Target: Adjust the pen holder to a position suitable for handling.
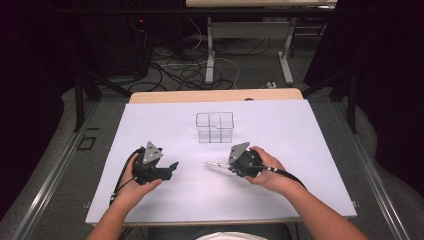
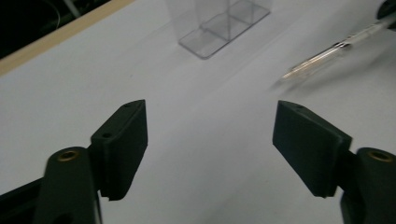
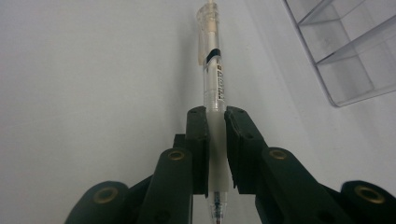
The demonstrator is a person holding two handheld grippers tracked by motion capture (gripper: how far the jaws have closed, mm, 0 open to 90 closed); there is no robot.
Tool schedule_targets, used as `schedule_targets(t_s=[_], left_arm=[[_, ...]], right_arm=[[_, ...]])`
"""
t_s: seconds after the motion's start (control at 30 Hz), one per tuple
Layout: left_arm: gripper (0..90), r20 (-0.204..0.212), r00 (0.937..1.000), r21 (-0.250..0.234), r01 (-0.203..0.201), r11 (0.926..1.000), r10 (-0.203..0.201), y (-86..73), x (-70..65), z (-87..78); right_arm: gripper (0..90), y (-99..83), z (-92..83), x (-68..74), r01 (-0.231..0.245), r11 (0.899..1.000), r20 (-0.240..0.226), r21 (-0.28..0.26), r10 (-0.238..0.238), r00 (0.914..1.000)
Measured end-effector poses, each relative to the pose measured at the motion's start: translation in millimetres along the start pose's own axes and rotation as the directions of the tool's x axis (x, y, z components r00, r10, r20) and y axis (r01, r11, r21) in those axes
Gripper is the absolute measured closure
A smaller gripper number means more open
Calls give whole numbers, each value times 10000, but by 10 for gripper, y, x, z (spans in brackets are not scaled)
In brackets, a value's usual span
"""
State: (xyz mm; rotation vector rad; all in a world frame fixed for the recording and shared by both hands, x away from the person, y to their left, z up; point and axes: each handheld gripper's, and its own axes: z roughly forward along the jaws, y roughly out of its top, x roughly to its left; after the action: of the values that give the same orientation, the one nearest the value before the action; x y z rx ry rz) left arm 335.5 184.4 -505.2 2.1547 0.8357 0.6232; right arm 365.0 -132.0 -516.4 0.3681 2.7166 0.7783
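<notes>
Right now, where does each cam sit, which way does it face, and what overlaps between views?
High view: fixed above the person's side, looking forward and down on the white table; both forearms, left gripper and right gripper show.
Left gripper view: rides the left gripper, looking along its spread, empty jaws across the table toward the clear organizer.
Right gripper view: rides the right gripper, looking along jaws clamped on the clear pen.
Shared: pen and organizer appear in all three.
</notes>
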Motion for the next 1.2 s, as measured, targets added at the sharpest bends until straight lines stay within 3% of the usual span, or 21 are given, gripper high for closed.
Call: schedule_targets(t_s=[0.13,0.33,0.5,0.63,0.67,0.77,0.83,0.9,1.0,1.03,1.07,1.13,1.2], left_arm=[[302,498,9944,-166,-928,9955,935,76,-185,19],[323,700,9729,-12,-2208,9753,2203,110,-391,77],[323,769,9606,83,-2685,9633,2671,112,-483,120],[324,851,9582,210,-2760,9609,2733,104,-493,133],[324,877,9609,182,-2653,9640,2628,99,-495,139],[325,920,9610,280,-2644,9640,2609,97,-474,140],[325,1009,9628,354,-2553,9662,2507,95,-459,142],[326,992,9646,410,-2492,9676,2443,90,-447,146],[327,969,9672,452,-2399,9697,2348,86,-429,151],[328,969,9672,452,-2399,9697,2348,86,-429,151],[328,966,9678,459,-2378,9702,2326,85,-425,150],[328,958,9685,443,-2349,9710,2299,84,-420,150],[328,944,9705,396,-2263,9732,2219,84,-418,148]], right_arm=[[800,12,14,30,-144,9999,-221,8,144,9997],[801,32,20,53,-325,9995,-544,-33,322,9980],[801,45,21,75,4,10000,-350,-17,-5,9994],[801,57,34,119,637,9980,169,-38,-636,9978],[801,57,34,119,637,9980,169,-38,-636,9978],[801,75,35,168,1345,9909,713,7,-1342,9884],[801,80,38,197,1806,9835,1081,49,-1801,9777],[801,80,46,220,2475,9688,1417,155,-2471,9586],[802,84,50,268,3061,9517,1725,224,-3053,9365],[802,84,50,268,3061,9517,1725,224,-3053,9365],[802,92,43,303,3475,9374,2026,235,-3448,9165],[803,103,32,337,3897,9202,2328,372,-3872,8921],[804,119,26,377,4486,8925,2749,472,-4434,8532]])
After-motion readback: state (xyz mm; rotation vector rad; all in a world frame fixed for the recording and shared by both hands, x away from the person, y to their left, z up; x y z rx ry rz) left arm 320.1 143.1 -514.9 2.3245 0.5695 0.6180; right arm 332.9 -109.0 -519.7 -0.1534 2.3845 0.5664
